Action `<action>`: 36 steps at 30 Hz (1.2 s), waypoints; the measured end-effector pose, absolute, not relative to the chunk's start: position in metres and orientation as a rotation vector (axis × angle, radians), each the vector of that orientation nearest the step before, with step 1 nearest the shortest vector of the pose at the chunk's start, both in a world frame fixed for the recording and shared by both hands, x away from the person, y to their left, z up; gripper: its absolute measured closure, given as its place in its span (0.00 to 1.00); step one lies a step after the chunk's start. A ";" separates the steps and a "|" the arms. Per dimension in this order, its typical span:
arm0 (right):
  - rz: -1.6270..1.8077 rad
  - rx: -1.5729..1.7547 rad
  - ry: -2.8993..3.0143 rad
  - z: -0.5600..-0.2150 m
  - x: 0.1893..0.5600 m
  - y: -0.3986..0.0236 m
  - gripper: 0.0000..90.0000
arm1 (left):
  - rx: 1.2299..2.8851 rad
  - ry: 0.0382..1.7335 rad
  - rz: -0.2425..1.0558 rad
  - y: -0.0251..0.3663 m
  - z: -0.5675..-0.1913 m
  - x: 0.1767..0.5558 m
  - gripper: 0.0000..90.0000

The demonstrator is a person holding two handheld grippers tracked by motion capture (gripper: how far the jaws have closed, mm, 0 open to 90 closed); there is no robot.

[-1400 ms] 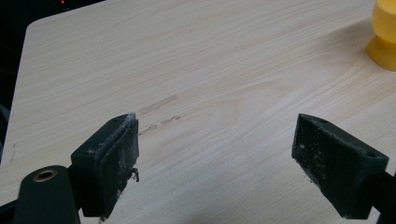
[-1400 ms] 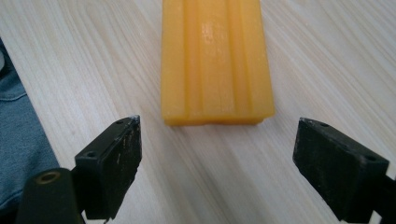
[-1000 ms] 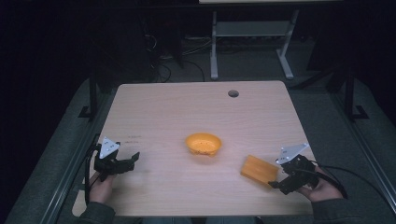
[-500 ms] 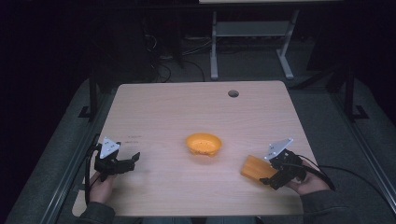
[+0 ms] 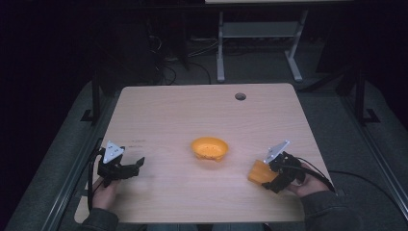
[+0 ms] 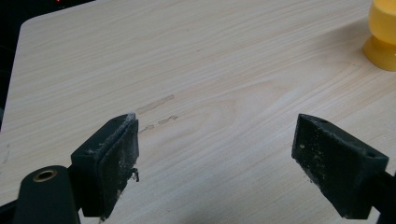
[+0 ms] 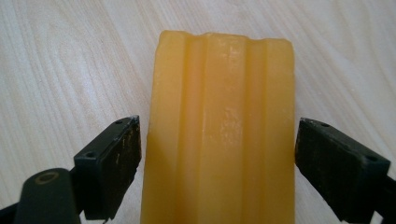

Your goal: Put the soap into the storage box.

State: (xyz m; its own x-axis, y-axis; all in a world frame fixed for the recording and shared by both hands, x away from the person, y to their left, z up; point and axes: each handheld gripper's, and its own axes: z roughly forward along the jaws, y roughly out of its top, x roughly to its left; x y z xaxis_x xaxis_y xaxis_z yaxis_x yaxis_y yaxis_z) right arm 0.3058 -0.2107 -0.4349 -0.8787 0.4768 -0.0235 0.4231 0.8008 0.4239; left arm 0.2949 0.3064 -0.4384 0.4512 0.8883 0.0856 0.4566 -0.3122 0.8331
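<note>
High overview, two close table-level views

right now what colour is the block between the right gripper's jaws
The block is yellow-orange, with lengthwise ridges. The right gripper view shows it best.

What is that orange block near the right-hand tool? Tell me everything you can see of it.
The orange block is a long yellow-orange bar, waxy or soapy in look, with shallow ridges running lengthwise along its top. It lies flat on the wooden table, near the front right, a little way from the orange bowl. The right gripper has its open jaws on either side of it, with narrow gaps; they have not yet closed on it.
</note>
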 end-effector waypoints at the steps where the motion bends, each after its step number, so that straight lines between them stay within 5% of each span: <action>1: 0.622 0.715 2.861 -0.436 0.306 -0.210 0.16 | 1.937 1.126 0.716 0.306 -0.438 0.295 0.16; 36: 0.564 0.634 2.905 -0.448 0.312 -0.201 0.23 | 1.928 1.144 0.720 0.309 -0.438 0.296 0.16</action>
State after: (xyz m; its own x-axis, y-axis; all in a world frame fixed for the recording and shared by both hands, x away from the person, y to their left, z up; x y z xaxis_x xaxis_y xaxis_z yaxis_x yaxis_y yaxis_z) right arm 0.3121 -0.2009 -0.4480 -0.9058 0.4224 -0.0324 0.3796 0.8431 0.3810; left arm 0.2961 0.3092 -0.4380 0.4378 0.8952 0.0832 0.4618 -0.3033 0.8335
